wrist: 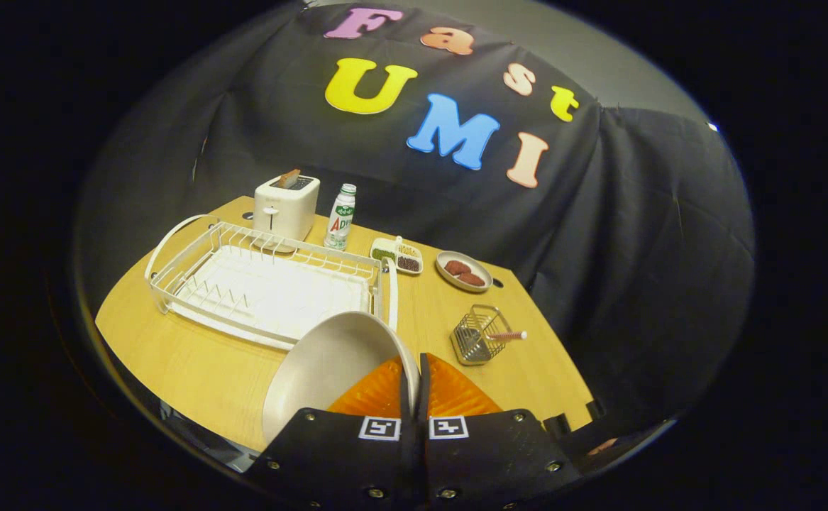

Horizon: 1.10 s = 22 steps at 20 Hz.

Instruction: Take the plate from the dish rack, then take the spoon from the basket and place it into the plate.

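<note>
Gripper (414, 369) raised above bench (194, 369), fingers clenched on rim of plate (328, 369), plate tilted, just ahead of dish rack (265, 284).

Readable marks on the table

A white bottle (340, 217) beside the toaster (286, 206) carried a green band and large letters that seemed to begin "AD", the rest too small to make out; the gripper (414, 369) bore two square coded tags, no words.
</note>
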### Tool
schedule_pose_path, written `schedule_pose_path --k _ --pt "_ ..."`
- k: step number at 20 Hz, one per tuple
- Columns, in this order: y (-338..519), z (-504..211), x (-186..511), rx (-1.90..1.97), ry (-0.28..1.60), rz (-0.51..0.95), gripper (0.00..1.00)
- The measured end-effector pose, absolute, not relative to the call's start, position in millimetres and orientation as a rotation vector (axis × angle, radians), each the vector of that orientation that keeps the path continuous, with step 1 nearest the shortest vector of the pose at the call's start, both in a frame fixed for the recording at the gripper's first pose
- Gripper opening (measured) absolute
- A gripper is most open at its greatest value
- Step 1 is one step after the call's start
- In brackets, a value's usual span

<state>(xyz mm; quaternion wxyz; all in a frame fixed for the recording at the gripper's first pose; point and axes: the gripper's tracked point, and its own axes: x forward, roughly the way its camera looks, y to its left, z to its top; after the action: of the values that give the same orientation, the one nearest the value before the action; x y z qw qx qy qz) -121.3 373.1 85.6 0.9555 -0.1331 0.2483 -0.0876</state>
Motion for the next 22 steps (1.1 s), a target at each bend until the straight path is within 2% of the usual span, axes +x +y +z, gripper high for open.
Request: schedule_pose_path --k 7,12,22 --pt "354 28 -132 -0.173 0.608 -0.171 0.01" --pt "354 -9 -125 0.04 0.656 -0.181 0.01" --pt "349 -43 -109 0.148 0.694 -0.198 0.01"
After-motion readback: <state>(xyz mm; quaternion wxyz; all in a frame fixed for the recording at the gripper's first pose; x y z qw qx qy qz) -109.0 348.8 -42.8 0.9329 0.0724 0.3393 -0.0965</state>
